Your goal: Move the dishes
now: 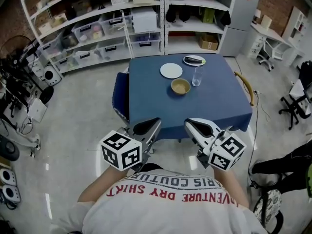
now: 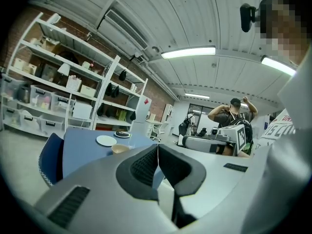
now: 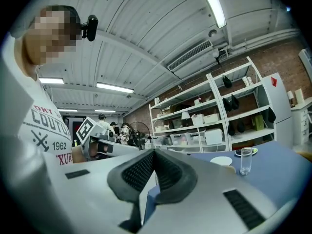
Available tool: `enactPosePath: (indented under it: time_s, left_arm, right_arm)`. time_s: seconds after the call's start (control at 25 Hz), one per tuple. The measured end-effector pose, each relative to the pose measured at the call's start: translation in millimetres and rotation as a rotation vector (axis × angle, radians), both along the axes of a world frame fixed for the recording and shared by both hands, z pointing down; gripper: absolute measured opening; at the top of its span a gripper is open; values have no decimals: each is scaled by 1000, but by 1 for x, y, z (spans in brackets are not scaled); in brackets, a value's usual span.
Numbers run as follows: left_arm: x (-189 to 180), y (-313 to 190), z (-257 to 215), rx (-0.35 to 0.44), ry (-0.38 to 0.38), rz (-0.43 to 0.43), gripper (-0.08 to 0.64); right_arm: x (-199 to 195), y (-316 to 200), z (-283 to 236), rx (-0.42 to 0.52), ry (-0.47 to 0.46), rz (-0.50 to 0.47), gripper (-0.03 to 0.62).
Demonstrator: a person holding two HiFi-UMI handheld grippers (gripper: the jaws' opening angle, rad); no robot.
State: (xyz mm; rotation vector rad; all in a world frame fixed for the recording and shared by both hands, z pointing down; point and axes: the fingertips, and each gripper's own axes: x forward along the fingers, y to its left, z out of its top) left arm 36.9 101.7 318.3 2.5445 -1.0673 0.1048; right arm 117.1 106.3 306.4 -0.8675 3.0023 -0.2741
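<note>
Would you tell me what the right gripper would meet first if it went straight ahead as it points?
Probably the right gripper meets the near edge of the blue table first; the bowl and glass stand farther in. Depth is unclear.

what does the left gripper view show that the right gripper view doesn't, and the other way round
Only the left gripper view: a person with both arms raised, standing at the back of the room.
Only the right gripper view: a standing fan with a few people near it.
Both: the blue table, the white plate on it, the white shelves, and closed jaws with nothing between them, on the left gripper and the right gripper.
</note>
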Motion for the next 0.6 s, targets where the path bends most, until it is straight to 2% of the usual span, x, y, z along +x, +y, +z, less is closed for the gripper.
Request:
enactPosePath:
  time_s: [0.6]
  left_arm:
    - [13, -6, -6, 1, -36, 20, 29]
  right_arm:
    - [15, -5, -11, 25, -23, 30, 23]
